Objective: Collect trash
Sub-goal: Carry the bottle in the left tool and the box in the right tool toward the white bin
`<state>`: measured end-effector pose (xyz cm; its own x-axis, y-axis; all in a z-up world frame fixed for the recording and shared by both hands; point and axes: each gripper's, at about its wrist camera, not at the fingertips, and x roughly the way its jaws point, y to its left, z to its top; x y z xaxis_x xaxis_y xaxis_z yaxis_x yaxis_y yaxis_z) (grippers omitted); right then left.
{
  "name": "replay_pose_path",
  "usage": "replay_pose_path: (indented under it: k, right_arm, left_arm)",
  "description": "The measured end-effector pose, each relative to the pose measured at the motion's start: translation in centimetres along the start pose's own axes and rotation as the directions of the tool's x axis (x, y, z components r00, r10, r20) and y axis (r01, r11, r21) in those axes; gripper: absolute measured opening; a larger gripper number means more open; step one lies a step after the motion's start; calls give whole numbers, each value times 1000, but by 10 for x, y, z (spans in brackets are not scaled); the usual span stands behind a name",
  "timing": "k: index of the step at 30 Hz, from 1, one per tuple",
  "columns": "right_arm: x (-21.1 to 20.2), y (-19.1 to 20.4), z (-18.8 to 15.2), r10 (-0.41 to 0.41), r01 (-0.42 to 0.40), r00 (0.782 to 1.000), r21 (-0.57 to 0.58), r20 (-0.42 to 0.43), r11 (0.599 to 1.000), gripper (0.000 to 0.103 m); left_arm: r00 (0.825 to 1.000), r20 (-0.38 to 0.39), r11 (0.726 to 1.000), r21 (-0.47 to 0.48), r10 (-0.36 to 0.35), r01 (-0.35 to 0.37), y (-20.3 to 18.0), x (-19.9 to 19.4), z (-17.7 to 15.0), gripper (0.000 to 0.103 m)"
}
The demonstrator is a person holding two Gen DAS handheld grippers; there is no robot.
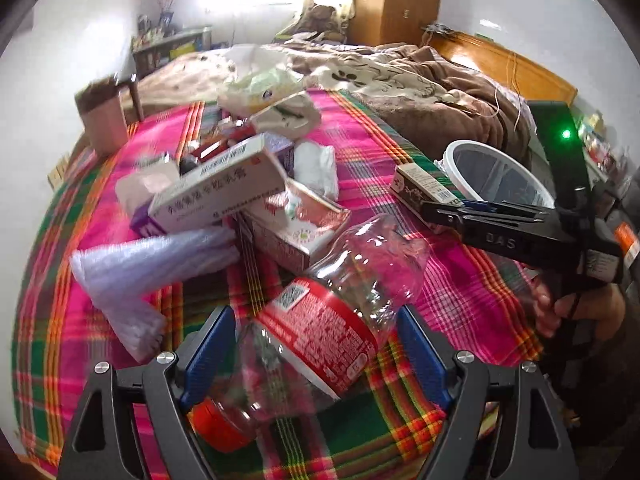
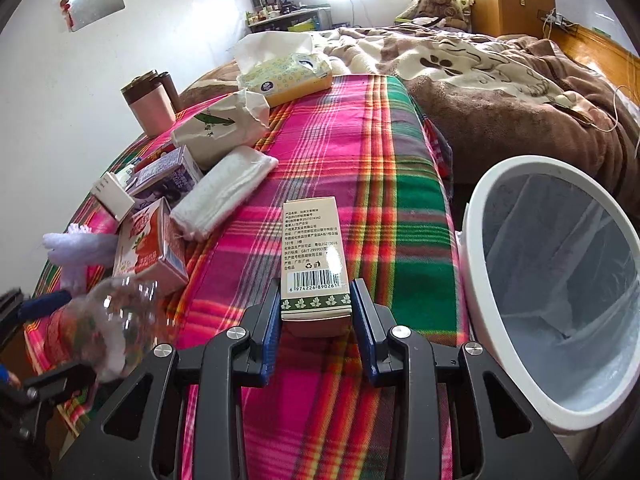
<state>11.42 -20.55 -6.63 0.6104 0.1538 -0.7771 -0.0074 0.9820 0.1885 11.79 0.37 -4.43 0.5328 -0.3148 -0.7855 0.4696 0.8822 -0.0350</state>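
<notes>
A small cream carton with a barcode and green leaf border is being gripped by the right gripper, both blue pads pressing on its sides, above the plaid cloth. A white-rimmed bin lined with a clear bag is standing just beside the cloth, to the carton's right. In the left wrist view, a crumpled clear bottle with a red label and orange cap is lying between the fingers of the left gripper; the jaws are being held wide, and contact of the pads with the bottle cannot be confirmed. Further cartons, a folded white towel and a tissue box are lying on the cloth beyond.
</notes>
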Motion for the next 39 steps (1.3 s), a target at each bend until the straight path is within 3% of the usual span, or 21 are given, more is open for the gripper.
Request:
replay_pose_path:
  k: [4,8,13,17,20,28,39]
  right_arm:
    - [-4,-4,-5,12,-12,1000,3,2,1000,34]
    - [-8,-8,-9,25,-25,1000,13,7,1000,34]
    - [-11,-10,-15,35,-35,999,13,12,999,34]
    - [-15,-11,-19,38,-38,999,5,17,999,34]
    - [-17,-12,-21,35,-35,999,3,23,999,34]
    - [-28,-13,-29,58,-59,996,10,64,998,34]
    - [-61,-21,-27,63,-69,985,30,161,997,34]
  left_arm:
    - [997,-59,998,9,-58,58,-7,12,-3,82]
    - [995,-84,998,38,-54,58,-20,12,-9,82]
    - [997,-60,999,-2,-50,50,-23,9,1,82]
    - [993,-98,997,-57,-60,54,-24,23,2,71]
    - [992,-105,996,-70,-66,59,-27,25,-3,69]
    - [996,-66,981,-189,-55,42,-21,20,-7,69]
    - [998,65,976,-218,-4,18,-33,-12,-1,69]
